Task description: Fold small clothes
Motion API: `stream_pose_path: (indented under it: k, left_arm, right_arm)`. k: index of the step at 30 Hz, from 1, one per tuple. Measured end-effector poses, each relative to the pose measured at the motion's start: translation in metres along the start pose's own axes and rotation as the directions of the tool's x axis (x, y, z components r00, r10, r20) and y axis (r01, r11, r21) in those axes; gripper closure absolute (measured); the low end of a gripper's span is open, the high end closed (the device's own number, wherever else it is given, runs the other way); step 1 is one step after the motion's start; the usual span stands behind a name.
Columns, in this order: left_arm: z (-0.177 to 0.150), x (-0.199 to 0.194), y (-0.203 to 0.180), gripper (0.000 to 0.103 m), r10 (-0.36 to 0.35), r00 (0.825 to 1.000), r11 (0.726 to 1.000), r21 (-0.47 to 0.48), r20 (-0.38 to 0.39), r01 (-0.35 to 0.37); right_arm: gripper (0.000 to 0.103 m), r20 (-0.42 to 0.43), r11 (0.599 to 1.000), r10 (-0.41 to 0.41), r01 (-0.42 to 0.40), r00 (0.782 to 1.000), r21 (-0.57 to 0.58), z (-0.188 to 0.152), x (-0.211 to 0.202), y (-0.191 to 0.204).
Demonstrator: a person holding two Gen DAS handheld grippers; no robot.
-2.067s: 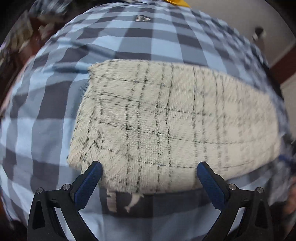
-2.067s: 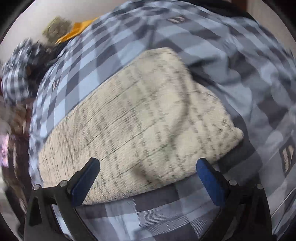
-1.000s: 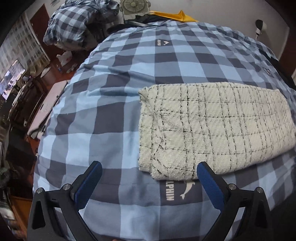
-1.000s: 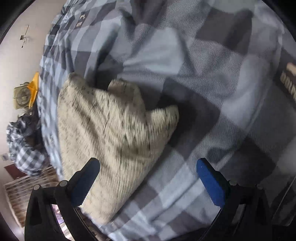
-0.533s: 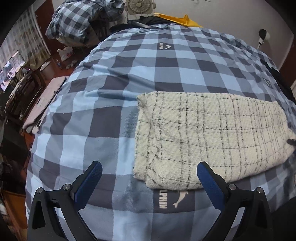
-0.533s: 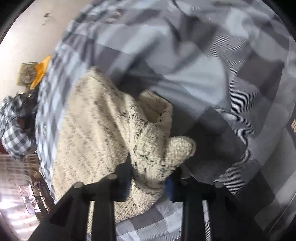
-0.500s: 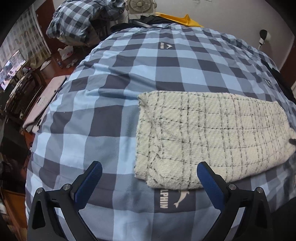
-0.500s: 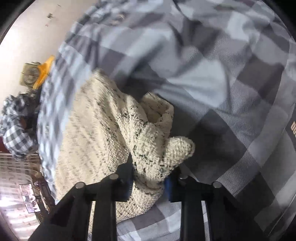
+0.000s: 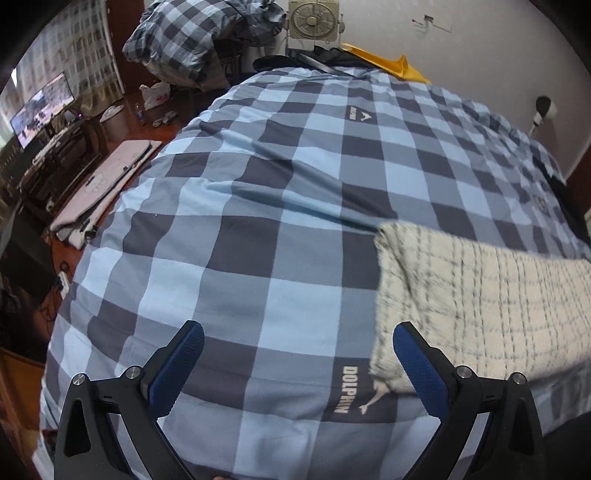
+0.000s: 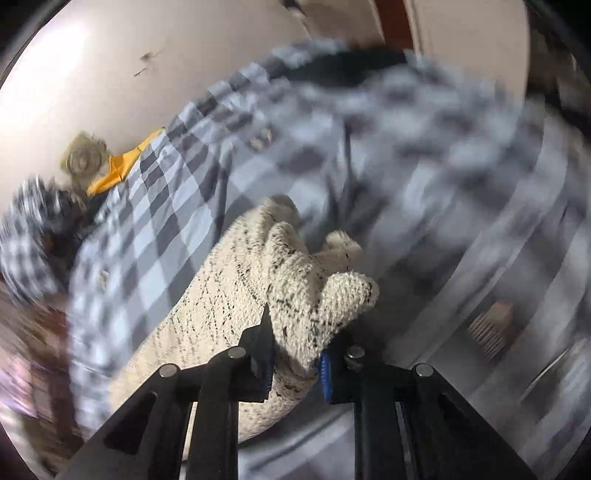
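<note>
A folded cream knit garment (image 9: 476, 302) with thin black check lines lies on the blue checked bedspread (image 9: 280, 192), at the right of the left wrist view. My left gripper (image 9: 295, 354) is open and empty above the bedspread, to the left of the garment's near corner. In the right wrist view my right gripper (image 10: 295, 358) is shut on one bunched end of the cream garment (image 10: 288, 284) and holds it lifted off the bedspread (image 10: 424, 192). The view is blurred by motion.
A heap of checked bedding (image 9: 192, 40), a box fan (image 9: 314, 18) and a yellow cloth (image 9: 388, 62) lie beyond the far end of the bed. The floor at left holds a pink mat (image 9: 103, 188) and a screen (image 9: 40, 107). A wall lamp (image 9: 543, 109) is at right.
My right gripper closed on the garment's end and has lifted it, swinging the view. The garment has slid to the right in the left wrist view. My left gripper stays open.
</note>
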State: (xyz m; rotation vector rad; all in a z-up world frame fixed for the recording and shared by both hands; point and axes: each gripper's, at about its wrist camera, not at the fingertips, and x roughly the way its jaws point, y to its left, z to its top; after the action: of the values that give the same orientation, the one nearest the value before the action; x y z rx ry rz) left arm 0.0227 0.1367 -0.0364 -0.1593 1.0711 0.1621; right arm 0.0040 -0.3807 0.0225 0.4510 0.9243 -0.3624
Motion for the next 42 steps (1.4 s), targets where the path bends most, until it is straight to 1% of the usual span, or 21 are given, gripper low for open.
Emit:
stream_pose_path:
  k: [2, 5, 8, 10, 15, 17, 21, 22, 26, 28, 30, 31, 33, 34, 36, 37, 38, 39, 40, 41, 42]
  left_arm:
    - [0.001, -0.002, 0.0, 0.0, -0.018, 1.0, 1.0, -0.011, 0.006, 0.018]
    - [0.004, -0.004, -0.001, 0.0, -0.027, 1.0, 0.999, -0.019, 0.015, 0.027]
    - [0.007, -0.006, 0.002, 0.0, -0.018, 0.999, 0.999, -0.031, 0.031, 0.019]
    - [0.009, -0.007, 0.006, 0.0, -0.014, 0.999, 0.999, -0.052, 0.035, 0.016]
    - [0.017, -0.013, 0.026, 0.0, -0.045, 0.997, 0.987, -0.151, 0.056, 0.053]
    - [0.02, -0.016, 0.037, 0.0, -0.049, 0.996, 0.979, -0.192, 0.076, 0.063]
    - [0.024, -0.019, 0.055, 0.0, 0.019, 0.991, 0.963, -0.27, 0.13, 0.017]
    - [0.025, -0.018, 0.058, 0.0, 0.016, 0.991, 0.958, -0.286, 0.131, 0.022]
    - [0.033, -0.011, 0.062, 0.0, -0.085, 0.987, 0.939, -0.32, 0.135, 0.125]
    - [0.039, -0.013, 0.059, 0.0, -0.157, 0.971, 0.925, -0.318, 0.181, 0.209]
    - [0.05, -0.013, 0.053, 0.0, -0.225, 0.951, 0.914, -0.291, 0.213, 0.282]
    - [0.06, -0.01, 0.047, 0.0, -0.292, 0.933, 0.905, -0.256, 0.211, 0.341]
    - [0.073, -0.002, 0.033, 0.0, -0.371, 0.912, 0.893, -0.2, 0.176, 0.402]
    - [0.08, 0.005, 0.021, 0.0, -0.39, 0.909, 0.898, -0.157, 0.143, 0.41]
    - [0.086, 0.017, -0.007, 0.0, -0.36, 0.929, 0.928, -0.063, 0.09, 0.366]
    - [0.086, 0.023, -0.019, 0.0, -0.365, 0.929, 0.93, -0.025, 0.067, 0.367]
    - [0.085, 0.029, -0.033, 0.0, -0.395, 0.918, 0.919, 0.013, 0.033, 0.395]
    - [0.083, 0.037, -0.049, 0.0, -0.449, 0.893, 0.892, 0.043, -0.017, 0.449]
    - [0.079, 0.049, -0.066, 0.0, -0.506, 0.858, 0.857, 0.062, -0.088, 0.511]
    - [0.076, 0.059, -0.079, 0.0, -0.527, 0.838, 0.839, 0.07, -0.141, 0.54]
    - [0.071, 0.074, -0.095, 0.0, -0.519, 0.831, 0.836, 0.084, -0.201, 0.542]
  right_arm:
    - [0.089, 0.04, 0.998, 0.002, 0.001, 0.999, -0.06, 0.005, -0.01, 0.018]
    - [0.088, 0.098, 0.983, 0.037, -0.019, 0.994, -0.184, 0.001, -0.024, 0.068]
    - [0.088, 0.19, 0.92, 0.072, 0.008, 0.979, -0.393, -0.025, -0.042, 0.14]
    - [0.088, 0.214, 0.855, 0.118, 0.011, 0.97, -0.519, -0.054, -0.045, 0.188]
    - [0.087, 0.159, 0.698, 0.188, -0.018, 0.969, -0.716, -0.139, -0.021, 0.277]
    - [0.087, 0.124, 0.654, 0.19, -0.031, 0.974, -0.756, -0.163, -0.002, 0.297]
    - [0.087, 0.063, 0.579, 0.175, -0.051, 0.983, -0.814, -0.206, 0.036, 0.315]
    - [0.087, 0.055, 0.556, 0.181, -0.056, 0.982, -0.829, -0.215, 0.04, 0.317]
    - [0.087, -0.021, 0.5, 0.261, -0.154, 0.965, -0.852, -0.228, 0.031, 0.317]
    - [0.087, -0.078, 0.478, 0.303, -0.222, 0.95, -0.85, -0.231, 0.033, 0.319]
    - [0.088, -0.097, 0.453, 0.318, -0.241, 0.943, -0.858, -0.235, 0.039, 0.32]
    - [0.088, -0.108, 0.444, 0.327, -0.254, 0.939, -0.859, -0.24, 0.042, 0.32]
    - [0.087, -0.147, 0.437, 0.352, -0.302, 0.924, -0.848, -0.243, 0.045, 0.315]
    - [0.087, -0.168, 0.433, 0.366, -0.328, 0.915, -0.84, -0.244, 0.046, 0.313]
    - [0.087, -0.185, 0.425, 0.388, -0.353, 0.903, -0.834, -0.245, 0.047, 0.308]
    - [0.087, -0.187, 0.421, 0.396, -0.358, 0.899, -0.834, -0.246, 0.048, 0.307]
    - [0.087, -0.192, 0.418, 0.403, -0.367, 0.895, -0.831, -0.247, 0.048, 0.304]
    - [0.087, -0.203, 0.416, 0.411, -0.381, 0.889, -0.826, -0.246, 0.049, 0.302]
    - [0.086, -0.218, 0.418, 0.419, -0.401, 0.881, -0.815, -0.244, 0.051, 0.301]
    - [0.082, -0.238, 0.425, 0.428, -0.427, 0.872, -0.799, -0.241, 0.052, 0.299]
    - [0.081, -0.262, 0.437, 0.441, -0.46, 0.858, -0.773, -0.237, 0.052, 0.297]
